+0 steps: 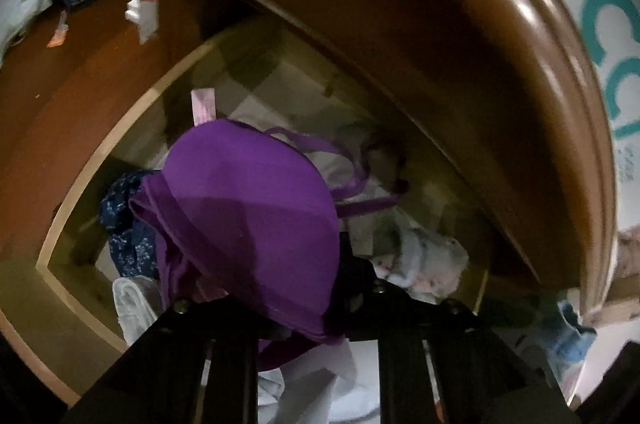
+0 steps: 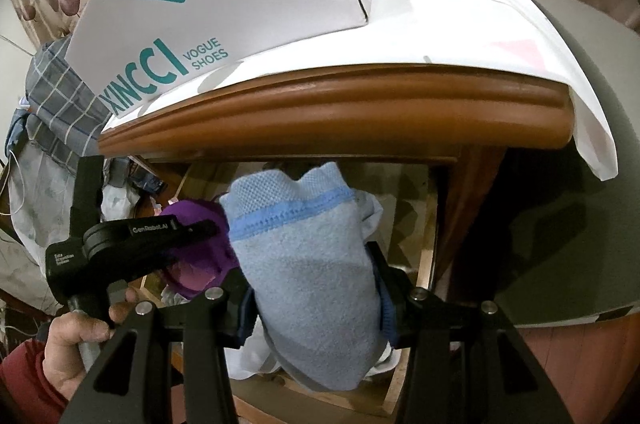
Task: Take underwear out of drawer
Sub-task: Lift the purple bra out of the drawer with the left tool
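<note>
— Where's the underwear?

— I've got the purple bra [image 1: 248, 220] clenched in my left claw [image 1: 280, 308], lower centre of frame, lifted over the open drawer [image 1: 100, 160] so its straps hang free of the pile. My right claw [image 2: 316, 300] grips blue briefs [image 2: 308, 272], centre frame.

— Why so high?

— To get past the tabletop [image 2: 320, 112] edge above, I'd judge. The shoebox [image 2: 224, 4] sits at upper left.

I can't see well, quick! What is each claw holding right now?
Left claw: closed on the purple bra, above the drawer.
Right claw: closed on the light blue underwear.
</note>
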The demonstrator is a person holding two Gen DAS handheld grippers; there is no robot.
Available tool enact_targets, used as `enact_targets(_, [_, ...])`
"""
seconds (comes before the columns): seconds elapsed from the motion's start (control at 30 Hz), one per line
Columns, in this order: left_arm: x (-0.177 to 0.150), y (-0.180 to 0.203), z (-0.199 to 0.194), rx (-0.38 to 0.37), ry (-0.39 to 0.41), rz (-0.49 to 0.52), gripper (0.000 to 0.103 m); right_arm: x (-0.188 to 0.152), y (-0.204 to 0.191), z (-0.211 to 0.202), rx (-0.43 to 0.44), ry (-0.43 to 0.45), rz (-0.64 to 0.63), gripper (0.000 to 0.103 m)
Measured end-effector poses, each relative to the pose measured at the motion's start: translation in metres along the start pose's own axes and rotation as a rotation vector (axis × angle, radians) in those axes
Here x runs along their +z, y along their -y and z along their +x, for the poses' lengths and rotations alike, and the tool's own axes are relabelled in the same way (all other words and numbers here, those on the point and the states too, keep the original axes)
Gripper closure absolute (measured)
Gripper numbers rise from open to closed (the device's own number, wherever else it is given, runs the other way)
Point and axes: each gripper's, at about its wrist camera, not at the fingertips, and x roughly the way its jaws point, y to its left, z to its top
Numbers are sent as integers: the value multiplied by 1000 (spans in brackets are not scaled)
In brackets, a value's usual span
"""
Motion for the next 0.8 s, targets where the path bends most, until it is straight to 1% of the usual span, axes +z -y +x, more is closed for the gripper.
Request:
enact_targets(0.23, [-1, 7, -28, -9, 33, 103, 91, 0, -1, 1, -1, 6, 9, 55])
enact_targets(0.3, [-1, 9, -39, -2, 50, 135, 91, 0, -2, 1, -5, 10, 8, 55])
enact_targets(0.4, [-1, 12, -58, -13, 69, 176, 91, 0, -2, 2, -7, 7, 16, 55])
enact_targets(0.57, [-5, 19, -88, -15, 87, 255, 91, 0, -4, 5, -14, 7, 20, 55])
enact_targets(0.7, [-8, 21, -112, -19, 102, 291, 91, 1, -4, 7, -21, 10, 22, 55])
enact_targets(0.8, [-8, 21, -132, -14, 128, 322, 91, -1, -6, 10, -23, 4, 24, 55])
